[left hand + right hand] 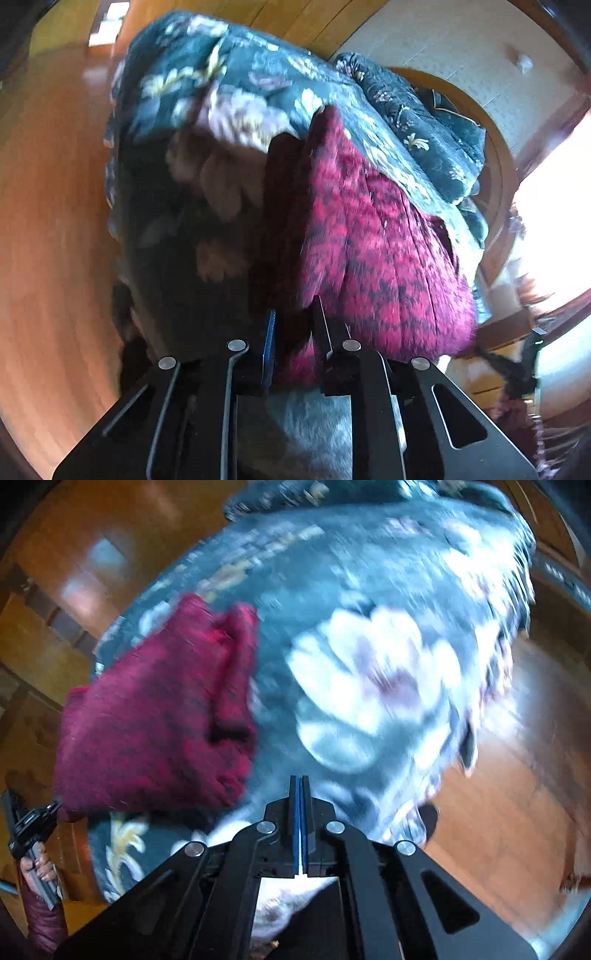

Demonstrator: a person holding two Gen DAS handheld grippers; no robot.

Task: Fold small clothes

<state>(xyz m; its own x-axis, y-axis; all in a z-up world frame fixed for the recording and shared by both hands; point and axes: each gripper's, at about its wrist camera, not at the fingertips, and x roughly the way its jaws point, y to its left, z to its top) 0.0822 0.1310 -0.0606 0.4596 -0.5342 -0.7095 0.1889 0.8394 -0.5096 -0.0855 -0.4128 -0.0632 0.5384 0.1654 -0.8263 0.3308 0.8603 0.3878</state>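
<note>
A magenta and black knitted garment [373, 243] lies bunched on a dark teal floral blanket [229, 92]. My left gripper [295, 314] is shut on the near edge of the garment, with cloth pinched between the fingers. In the right wrist view the garment [155, 716] sits at the left on the blanket [369, 672]. My right gripper [300, 786] has its jaws pressed together with nothing between them, just over the blanket, to the right of the garment. Both views are motion-blurred.
Wooden floor [48, 206] surrounds the blanket on the left. A round wooden frame [498, 173] and a bright window [554, 221] are at the right. The left gripper with the person's hand [33, 853] shows in the right wrist view at lower left.
</note>
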